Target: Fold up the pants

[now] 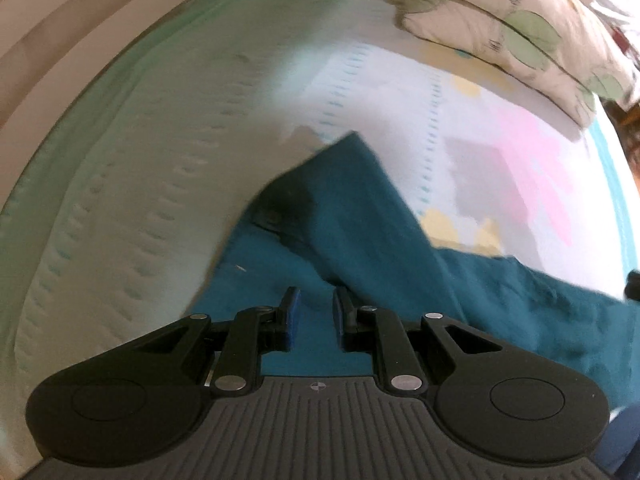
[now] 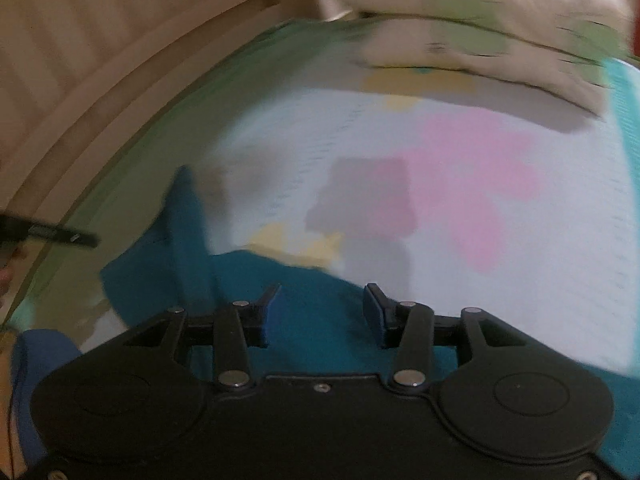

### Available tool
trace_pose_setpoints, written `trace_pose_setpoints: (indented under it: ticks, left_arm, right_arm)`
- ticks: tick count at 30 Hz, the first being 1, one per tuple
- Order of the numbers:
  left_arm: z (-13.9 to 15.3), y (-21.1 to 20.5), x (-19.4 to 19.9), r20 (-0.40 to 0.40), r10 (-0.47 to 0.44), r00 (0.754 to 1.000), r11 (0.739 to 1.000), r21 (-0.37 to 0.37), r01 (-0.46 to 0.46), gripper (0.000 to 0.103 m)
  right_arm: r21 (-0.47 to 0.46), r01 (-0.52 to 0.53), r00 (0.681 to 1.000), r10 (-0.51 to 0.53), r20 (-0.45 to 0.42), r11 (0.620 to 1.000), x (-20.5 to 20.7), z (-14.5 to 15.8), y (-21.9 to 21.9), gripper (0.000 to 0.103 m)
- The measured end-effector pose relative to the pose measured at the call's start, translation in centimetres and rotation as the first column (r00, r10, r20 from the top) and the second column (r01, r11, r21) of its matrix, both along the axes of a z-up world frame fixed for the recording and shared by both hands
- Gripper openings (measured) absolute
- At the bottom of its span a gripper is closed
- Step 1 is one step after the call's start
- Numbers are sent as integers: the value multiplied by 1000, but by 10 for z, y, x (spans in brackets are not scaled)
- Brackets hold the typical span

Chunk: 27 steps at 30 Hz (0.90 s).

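Note:
Teal pants (image 1: 360, 232) lie rumpled on a pale patterned bedsheet (image 1: 152, 168), with one part folded over and pointing away from me. My left gripper (image 1: 314, 300) hovers over the pants with its jaws apart and nothing between them. In the right wrist view the pants (image 2: 320, 300) lie under my right gripper (image 2: 322, 300), which is open wide and empty. A strip of the pants (image 2: 186, 216) runs up toward the far left.
Two stacked pillows with green leaf print (image 1: 520, 28) lie at the far right of the bed and also show in the right wrist view (image 2: 480, 40). A wooden bed frame (image 2: 100, 60) curves along the left. The left gripper's edge (image 2: 52, 232) shows at left.

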State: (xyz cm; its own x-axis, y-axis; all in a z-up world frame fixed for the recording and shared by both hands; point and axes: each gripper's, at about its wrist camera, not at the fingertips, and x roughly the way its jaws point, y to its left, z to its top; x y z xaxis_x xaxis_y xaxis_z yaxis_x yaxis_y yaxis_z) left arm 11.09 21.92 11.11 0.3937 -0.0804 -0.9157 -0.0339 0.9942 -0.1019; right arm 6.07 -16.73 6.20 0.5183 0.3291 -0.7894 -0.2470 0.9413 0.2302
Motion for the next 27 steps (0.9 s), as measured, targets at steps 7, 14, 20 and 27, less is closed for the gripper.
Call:
trace_pose_setpoints:
  ticks: [7,14,20,27]
  left_arm:
    - [-38,43,37,-55,47,997,998,-44,-50,17]
    - [-65,42,61,-43,7,999,992,-126,-12,17]
    - [-91,24,77,-69,-41,997,991,-130,31,17]
    - [-125,34,85,-68,63,996,996,-64,-67,16]
  right_arm:
    - [94,-128,992,128,1,987,41,-34,78,54]
    - [155,-179,984,179,18,972,74,-72,129,54]
    - [138,-214,977,211,36,967,95,-97,165,58]
    - [150,-192,981,193,6,970,107,-119,171,58]
